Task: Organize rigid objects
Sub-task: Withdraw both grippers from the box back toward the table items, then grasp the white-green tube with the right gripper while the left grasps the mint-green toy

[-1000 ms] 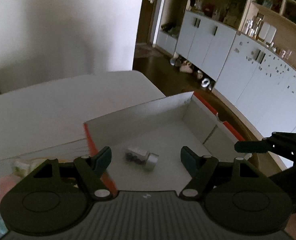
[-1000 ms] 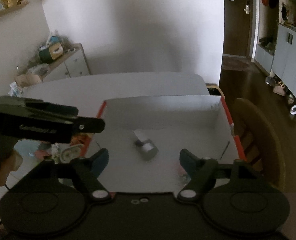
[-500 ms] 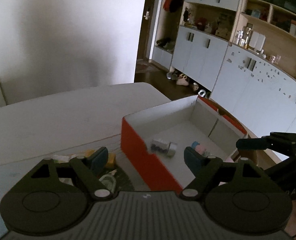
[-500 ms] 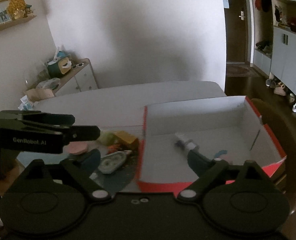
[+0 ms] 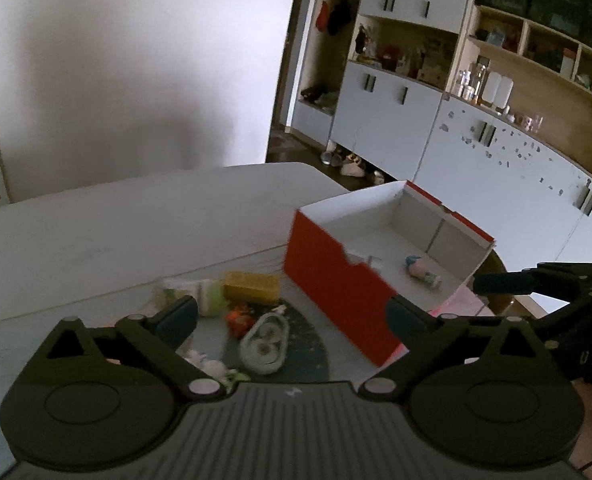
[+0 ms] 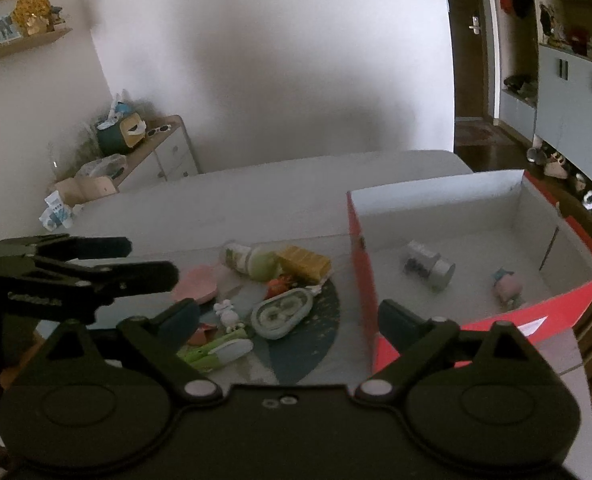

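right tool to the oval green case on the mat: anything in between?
Nothing visible. The right tool is open and empty, and the oval green case lies in the open on the dark mat. Small white figure sits just left, red box wall right.
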